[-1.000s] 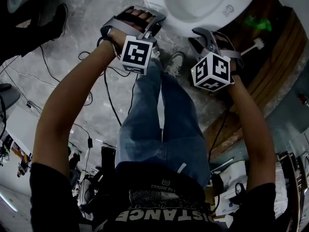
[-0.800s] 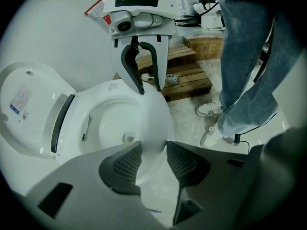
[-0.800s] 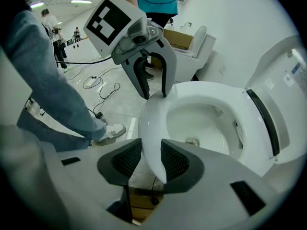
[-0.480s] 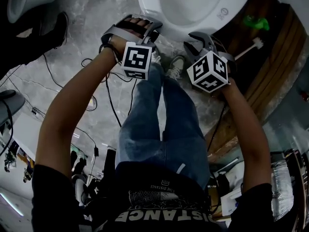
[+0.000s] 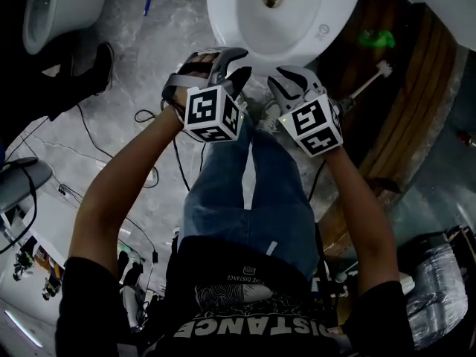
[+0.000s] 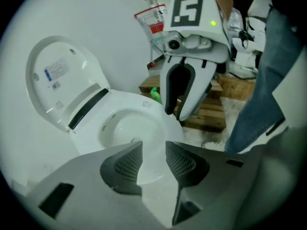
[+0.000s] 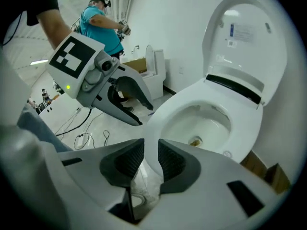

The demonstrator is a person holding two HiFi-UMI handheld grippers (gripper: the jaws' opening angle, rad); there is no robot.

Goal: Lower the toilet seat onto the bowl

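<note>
Hovering at the left before the bowl (image 5: 223,17), the left gripper (image 6: 153,150) was unclenched and held nothing. Its jaws had just been closing a little, with only the bowl's near rim showing through the gap. The bowl lay uncovered, and the toilet seat (image 6: 62,75) stood upright at its far side against the wall (image 6: 120,32), well apart from both tools. Whether ring and lid were stacked together there could not be told. To the right, the right gripper (image 7: 151,150) was likewise empty, its jaws narrower and also just closing, with only air between the pads. Done well, the step probably called for one gripper to reach across the bowl, spread its jaws, and pinch the raised seat's top edge. It would then tip the seat forward past its balance point and guide it down without letting it drop. The other gripper was best kept off the rim, where it might be caught. At the far right a toilet brush (image 5: 368,80) lay by wooden planks (image 5: 420,88), out of the way.
</note>
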